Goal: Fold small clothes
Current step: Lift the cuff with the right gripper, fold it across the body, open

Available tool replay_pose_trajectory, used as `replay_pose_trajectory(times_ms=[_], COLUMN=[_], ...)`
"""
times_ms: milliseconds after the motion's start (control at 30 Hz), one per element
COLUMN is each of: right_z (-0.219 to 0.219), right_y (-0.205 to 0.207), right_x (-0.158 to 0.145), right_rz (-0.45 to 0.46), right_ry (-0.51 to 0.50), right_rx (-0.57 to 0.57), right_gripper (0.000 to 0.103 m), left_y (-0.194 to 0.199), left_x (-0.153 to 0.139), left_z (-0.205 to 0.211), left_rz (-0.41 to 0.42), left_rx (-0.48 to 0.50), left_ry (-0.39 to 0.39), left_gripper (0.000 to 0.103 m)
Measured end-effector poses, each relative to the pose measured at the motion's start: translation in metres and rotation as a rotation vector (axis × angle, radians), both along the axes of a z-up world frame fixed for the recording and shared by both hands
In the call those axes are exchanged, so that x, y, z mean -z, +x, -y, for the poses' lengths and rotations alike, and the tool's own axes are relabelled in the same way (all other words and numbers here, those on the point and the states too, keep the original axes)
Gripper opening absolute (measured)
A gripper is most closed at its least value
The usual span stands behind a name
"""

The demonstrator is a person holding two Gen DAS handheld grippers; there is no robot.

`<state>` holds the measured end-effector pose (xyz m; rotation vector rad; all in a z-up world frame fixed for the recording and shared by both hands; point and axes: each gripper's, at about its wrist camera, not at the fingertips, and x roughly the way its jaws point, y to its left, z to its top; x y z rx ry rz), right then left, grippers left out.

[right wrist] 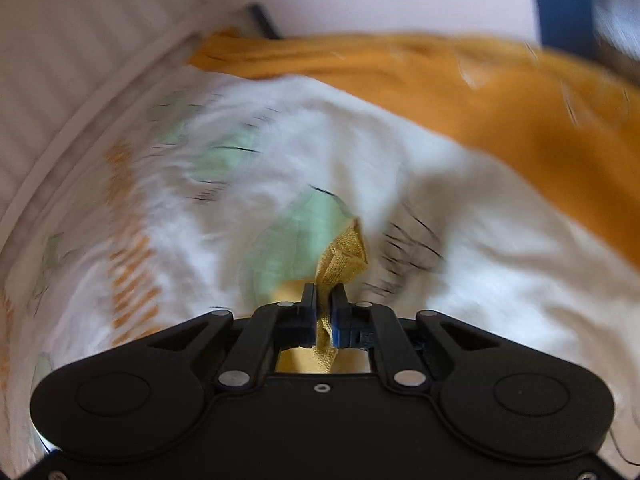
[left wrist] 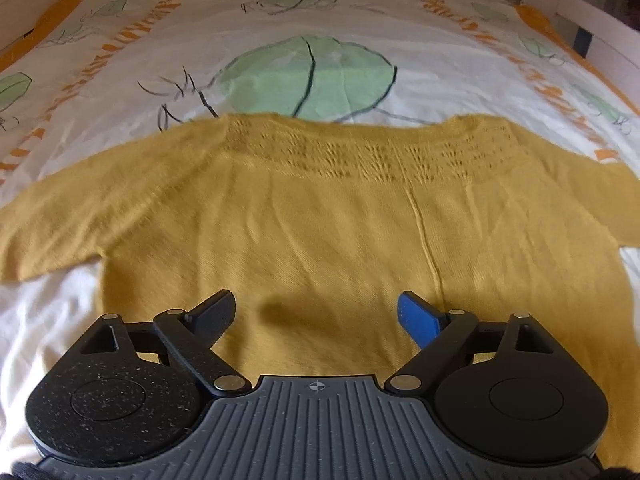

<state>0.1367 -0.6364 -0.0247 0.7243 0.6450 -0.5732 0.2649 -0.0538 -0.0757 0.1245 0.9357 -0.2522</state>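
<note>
A small mustard-yellow knitted sweater [left wrist: 320, 216] lies flat on the bed, neckline far, both short sleeves spread to the sides. My left gripper [left wrist: 316, 312] is open and empty, hovering over the sweater's near hem, with its fingers apart above the cloth. My right gripper [right wrist: 324, 304] is shut on a bunched piece of the yellow sweater [right wrist: 342, 256], which sticks out past the fingertips. The right wrist view is motion-blurred. Which part of the sweater it holds I cannot tell.
The bed cover [left wrist: 312, 32] is white with green leaf prints and orange lettering. An orange band of cloth [right wrist: 520, 120] runs along the far right of the bed in the right wrist view. A white slatted bed frame [right wrist: 60, 60] stands at the left.
</note>
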Motion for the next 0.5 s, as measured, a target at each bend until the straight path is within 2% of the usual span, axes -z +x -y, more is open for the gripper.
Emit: replay_pose_trajectory(times_ms=[133,300,400,500], right_z=[-0.039,-0.115,-0.173,-0.236], right_y=[0.020,0.058,0.084,0.108], right_x=[-0.055,-0.113,-0.135,-0.141], right_rz=[0.060,0.158,0.222,0.280], right_ry=[-0.086,-0.148,-0.153,-0.123], right_rx=[-0.108,-0.289,-0.412,-0.533], right_gripper=[0.014,0.014,0.014,0.014], left_y=[0.010,0.020,0.025,0.030], left_x=[-0.018,-0.028,-0.024,-0.019], left_z=[-0.022,-0.048,-0.061,-0.068], left_rz=[0.003,0.040,0.045,0.027], left_rx=[0.001,-0.030,-0.055,-0.069], left_ry=[-0.021,-0.026,-0.025,-0.021], left_gripper=[0.089,0.089,0.089,0.088])
